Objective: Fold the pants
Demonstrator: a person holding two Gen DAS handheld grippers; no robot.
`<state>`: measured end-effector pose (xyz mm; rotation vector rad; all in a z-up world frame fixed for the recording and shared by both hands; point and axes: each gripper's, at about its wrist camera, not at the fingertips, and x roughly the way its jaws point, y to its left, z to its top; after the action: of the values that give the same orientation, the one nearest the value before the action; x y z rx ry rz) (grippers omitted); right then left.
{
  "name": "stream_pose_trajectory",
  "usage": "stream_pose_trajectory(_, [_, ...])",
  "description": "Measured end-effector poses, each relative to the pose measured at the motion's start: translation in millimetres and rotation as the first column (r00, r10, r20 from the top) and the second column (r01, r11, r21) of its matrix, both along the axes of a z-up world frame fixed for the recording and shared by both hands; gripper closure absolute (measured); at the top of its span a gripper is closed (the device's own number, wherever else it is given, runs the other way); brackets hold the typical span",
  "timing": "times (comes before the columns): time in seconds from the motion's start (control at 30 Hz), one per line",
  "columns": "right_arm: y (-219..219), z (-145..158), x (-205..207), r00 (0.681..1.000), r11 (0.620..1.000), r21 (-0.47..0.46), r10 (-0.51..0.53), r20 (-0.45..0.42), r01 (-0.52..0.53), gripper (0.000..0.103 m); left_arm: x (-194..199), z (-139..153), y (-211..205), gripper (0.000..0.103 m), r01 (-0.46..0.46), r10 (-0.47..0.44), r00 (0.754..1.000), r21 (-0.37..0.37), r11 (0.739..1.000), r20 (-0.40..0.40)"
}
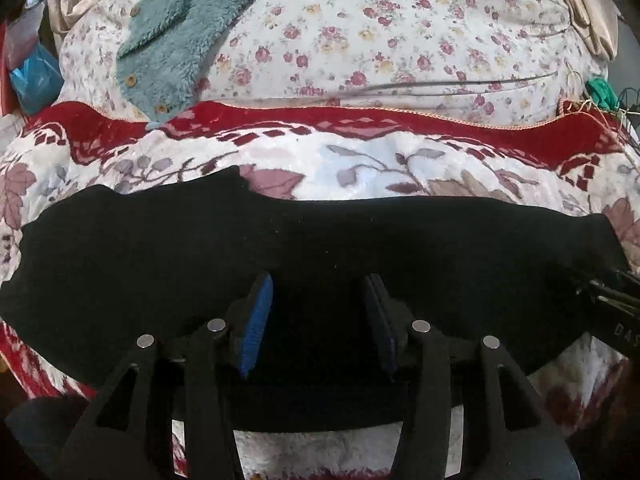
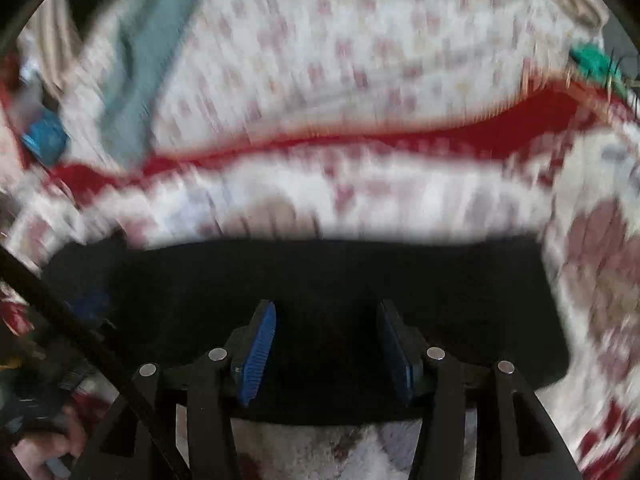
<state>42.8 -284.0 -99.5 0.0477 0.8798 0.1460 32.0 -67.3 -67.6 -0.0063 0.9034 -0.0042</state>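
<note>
The black pants (image 1: 160,248) lie as a long folded band across a flowered blanket (image 1: 360,160). My left gripper (image 1: 318,280) hovers over the middle of the band, its blue pads (image 1: 256,320) apart and nothing pinched between them. At the right edge of the left wrist view, part of the other gripper (image 1: 612,296) sits by the pants' right end. The right wrist view is blurred. There my right gripper (image 2: 326,308) stands open over the pants (image 2: 440,280), its pads (image 2: 258,352) clear of the cloth.
The blanket's red border (image 1: 400,124) runs behind the pants. Beyond it lie a rose-print sheet (image 1: 400,32) and a teal fleece garment (image 1: 176,40). A beige cloth (image 1: 592,20) hangs at the far right. A hand (image 2: 36,452) shows at the lower left.
</note>
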Motion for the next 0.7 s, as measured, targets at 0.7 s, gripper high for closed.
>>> stream_pose_trajectory(0.7, [-69, 47, -24, 0.995, 0.911, 0.408, -0.083, 0.055, 0.054, 0.043, -6, 2, 3, 0.054, 0.002, -0.002, 1.0, -0.02, 1.0, 0.008])
